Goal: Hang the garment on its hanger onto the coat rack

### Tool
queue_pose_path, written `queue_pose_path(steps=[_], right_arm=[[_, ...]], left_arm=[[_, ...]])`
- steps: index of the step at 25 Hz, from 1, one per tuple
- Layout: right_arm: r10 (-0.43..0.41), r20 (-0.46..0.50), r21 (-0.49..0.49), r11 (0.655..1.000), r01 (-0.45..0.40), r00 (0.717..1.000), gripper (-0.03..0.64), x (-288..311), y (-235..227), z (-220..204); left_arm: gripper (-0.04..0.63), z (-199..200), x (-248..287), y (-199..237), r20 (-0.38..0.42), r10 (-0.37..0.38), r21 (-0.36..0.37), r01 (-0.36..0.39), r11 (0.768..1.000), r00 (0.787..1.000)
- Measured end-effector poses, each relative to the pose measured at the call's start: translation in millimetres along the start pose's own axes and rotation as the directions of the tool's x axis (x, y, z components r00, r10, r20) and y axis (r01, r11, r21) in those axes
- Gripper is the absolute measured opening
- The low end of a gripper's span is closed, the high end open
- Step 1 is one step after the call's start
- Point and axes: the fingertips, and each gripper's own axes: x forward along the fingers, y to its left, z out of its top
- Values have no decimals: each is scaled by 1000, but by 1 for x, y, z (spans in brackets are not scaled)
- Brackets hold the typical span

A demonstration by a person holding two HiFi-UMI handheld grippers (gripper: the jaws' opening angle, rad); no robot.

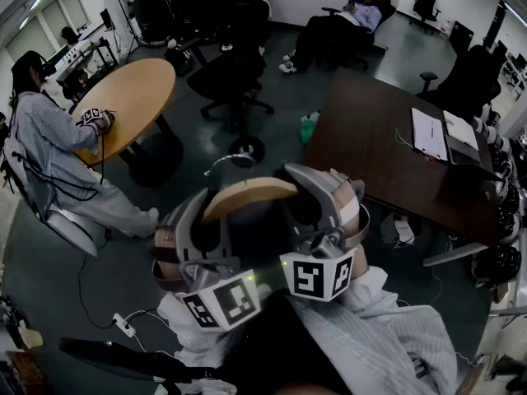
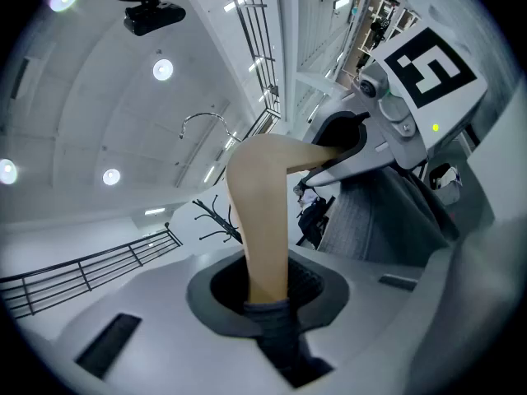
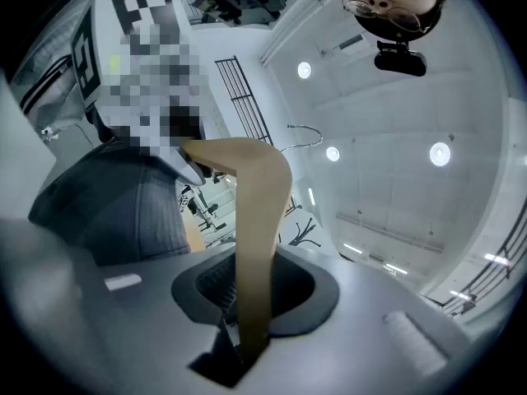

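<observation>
Above the dark office floor (image 1: 115, 278), the left hand-held gripper (image 2: 268, 290) and right hand-held gripper (image 3: 247, 327) each clenched an arm of the wooden hanger (image 1: 247, 196), the garment (image 1: 395, 327) draped below it and the coat rack (image 2: 216, 219) well beyond it, so the hanging seemingly remained undone.

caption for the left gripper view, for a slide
The left claw grips the tan curved wooden hanger, with the black branched coat rack in the background
</observation>
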Motion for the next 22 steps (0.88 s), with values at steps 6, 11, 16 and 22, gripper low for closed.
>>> queue_pose_path(steps=[6, 11, 16, 22], right_arm=[[-5, 1, -7, 1000, 5, 1000, 71, 2, -1, -6], [3, 4, 4, 1000, -3, 1000, 72, -7, -4, -10], [18, 18, 11, 1000, -18, 1000, 72, -18, -5, -17], [62, 39, 14, 998, -62, 997, 72, -27, -2, -25]], left_arm=[[51, 0, 5, -5, 0, -2, -2, 2, 1000, 1000], [51, 7, 2, -11, -10, -4, 1, 4, 1000, 1000], [51, 15, -5, -21, -35, 5, 2, -5, 1000, 999], [51, 17, -10, -36, -76, 10, -14, -11, 1000, 997]])
